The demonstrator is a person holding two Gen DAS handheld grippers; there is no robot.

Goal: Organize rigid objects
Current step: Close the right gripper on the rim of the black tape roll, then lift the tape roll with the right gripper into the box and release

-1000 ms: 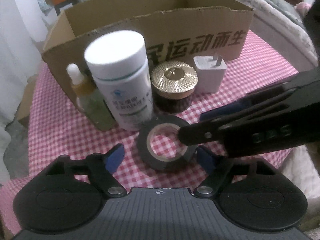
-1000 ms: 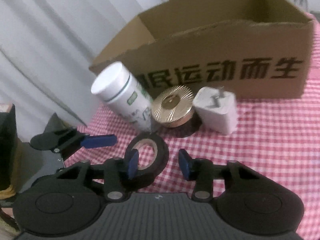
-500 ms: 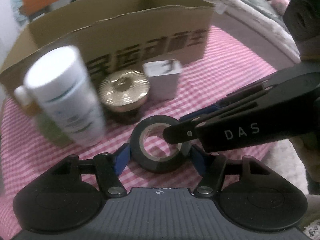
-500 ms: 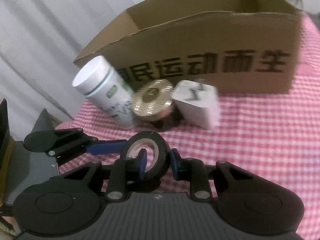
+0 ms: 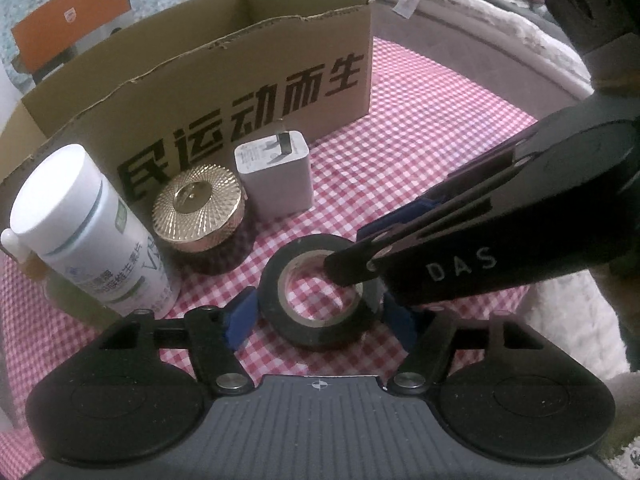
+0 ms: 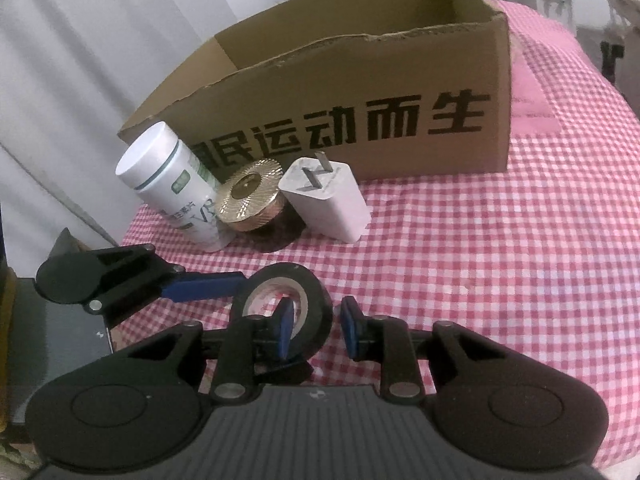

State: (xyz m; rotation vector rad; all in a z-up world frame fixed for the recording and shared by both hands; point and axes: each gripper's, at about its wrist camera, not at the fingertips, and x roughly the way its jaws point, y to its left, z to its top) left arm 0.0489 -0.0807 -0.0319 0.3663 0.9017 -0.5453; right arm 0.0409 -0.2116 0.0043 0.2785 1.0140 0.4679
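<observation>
The tablecloth (image 6: 480,260) has a red and white check pattern. The tape roll (image 5: 320,300) is black. The box (image 6: 360,92) is brown with black characters. The bottle (image 5: 88,232) and charger (image 5: 276,176) are white. The jar lid (image 5: 198,208) is gold, with a ribbed pattern. The gripper pads (image 6: 285,330) are blue.

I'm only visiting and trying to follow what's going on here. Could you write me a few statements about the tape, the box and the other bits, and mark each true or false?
1. The black tape roll lies flat on the checked tablecloth. True.
2. The white charger is inside the cardboard box. False: it stands on the cloth in front of the box.
3. One finger of the right gripper is inside the roll's hole. True.
4. The gold-lidded jar sits between the white bottle and the charger. True.
5. The left gripper is lifting the bottle. False: its fingers sit either side of the roll.
</observation>
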